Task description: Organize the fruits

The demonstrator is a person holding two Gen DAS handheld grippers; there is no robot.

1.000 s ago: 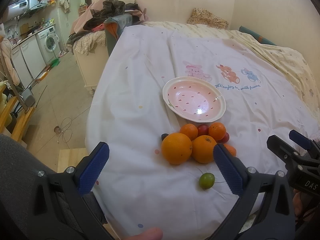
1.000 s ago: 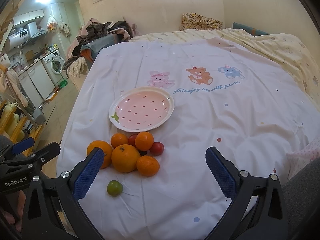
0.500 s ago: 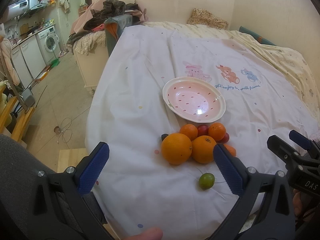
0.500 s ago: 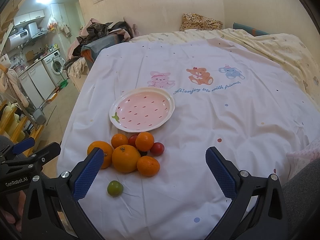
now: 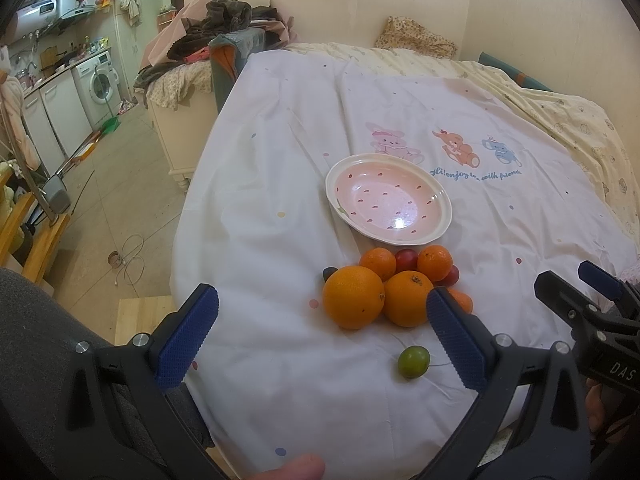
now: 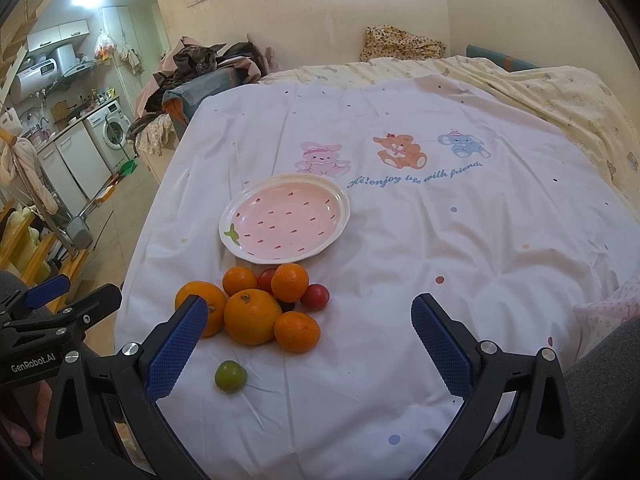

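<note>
A pink strawberry-print plate (image 5: 442, 204) (image 6: 340, 200) lies empty on the white bedsheet. Just in front of it is a cluster of fruit: two large oranges (image 5: 353, 297) (image 6: 252, 316), several small tangerines (image 5: 435, 263) (image 6: 297, 331) and small red fruits (image 5: 406, 259) (image 6: 315, 297). A small green fruit (image 5: 413, 361) (image 6: 230, 376) lies alone nearer to me. My left gripper (image 5: 320, 336) hangs open over the near sheet, short of the oranges. My right gripper (image 6: 308, 340) is open too, to the right of the cluster, holding nothing.
The white sheet (image 6: 440, 240) covers a bed with cartoon animals printed beyond the plate. A pile of clothes (image 5: 224, 20) sits at the far left corner. The floor (image 5: 100, 200) drops off left of the bed, with a kitchen and a washing machine (image 5: 100, 80) behind.
</note>
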